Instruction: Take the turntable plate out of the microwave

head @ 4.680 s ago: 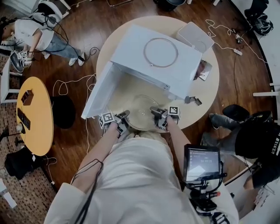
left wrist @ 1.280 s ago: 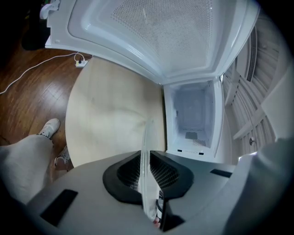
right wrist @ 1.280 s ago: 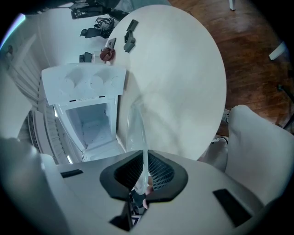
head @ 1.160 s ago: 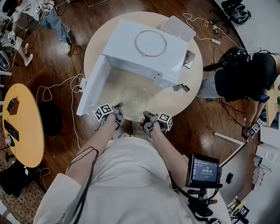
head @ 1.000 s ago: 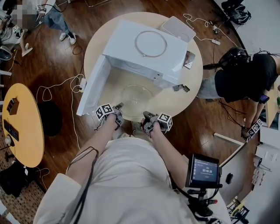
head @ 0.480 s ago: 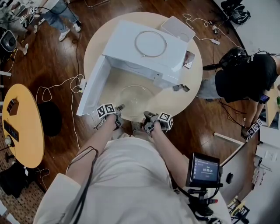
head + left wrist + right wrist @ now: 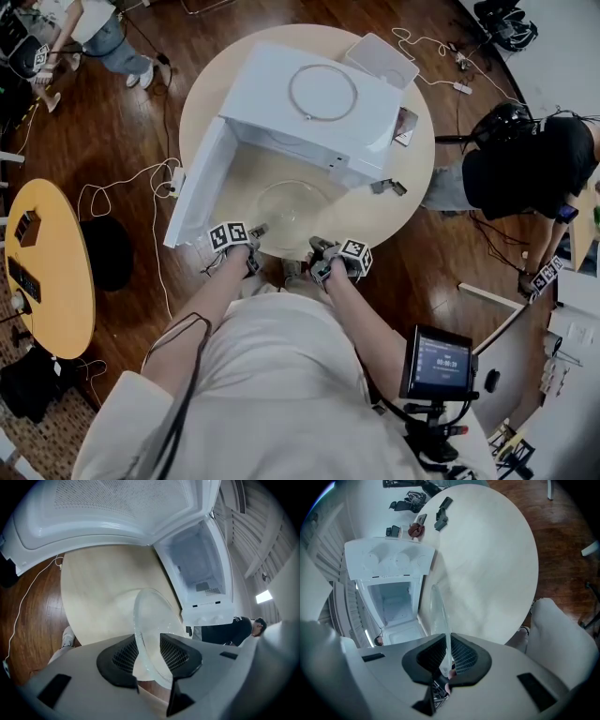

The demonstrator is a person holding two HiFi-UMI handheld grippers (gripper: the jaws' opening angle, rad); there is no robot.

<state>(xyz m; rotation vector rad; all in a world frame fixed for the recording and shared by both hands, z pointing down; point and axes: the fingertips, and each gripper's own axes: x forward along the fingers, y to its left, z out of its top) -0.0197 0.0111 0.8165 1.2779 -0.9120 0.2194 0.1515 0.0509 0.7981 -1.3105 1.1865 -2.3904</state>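
While right gripper (image 7: 446,654) fingers pinch the turntable plate (image 7: 292,211), left gripper (image 7: 149,643) fingers just opening, rim between them

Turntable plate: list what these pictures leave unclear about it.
- Head view: whether the turntable plate touches the table; clear glass seen from above.
- Left gripper view: the left claw, whose jaws have just been opening round the rim, blocks what lies under it.
- Right gripper view: plate edge-on; the right claw, shut on it, covers the gripped rim.
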